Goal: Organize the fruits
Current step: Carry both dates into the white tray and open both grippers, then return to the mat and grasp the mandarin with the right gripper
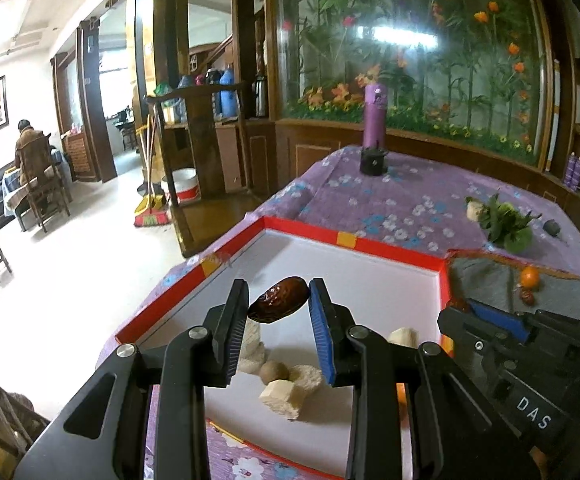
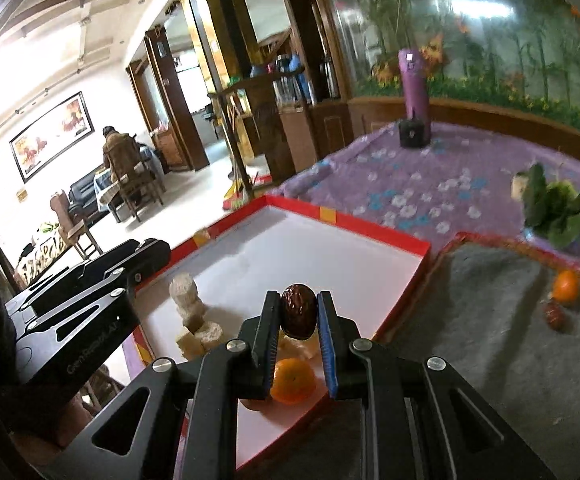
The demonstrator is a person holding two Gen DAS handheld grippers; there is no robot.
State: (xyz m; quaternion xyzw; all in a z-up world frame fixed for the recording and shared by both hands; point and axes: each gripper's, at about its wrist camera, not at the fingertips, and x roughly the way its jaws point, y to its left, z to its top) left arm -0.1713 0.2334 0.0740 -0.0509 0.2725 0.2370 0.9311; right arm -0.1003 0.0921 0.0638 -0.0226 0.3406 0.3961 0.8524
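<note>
While both hover over the red-rimmed white tray [image 1: 389,249], each claw pinches 1 wrinkled, glossy brown date: left claw [image 1: 278,297] crosswise [image 1: 277,300], right claw [image 2: 298,312] upright [image 2: 298,315].

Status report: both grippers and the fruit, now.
Left gripper shut on a date. Right gripper shut on another date. Both over white tray; nothing blocking.

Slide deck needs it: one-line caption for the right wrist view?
Right gripper holds a dark red date above the red-rimmed white tray, an orange below.
</note>
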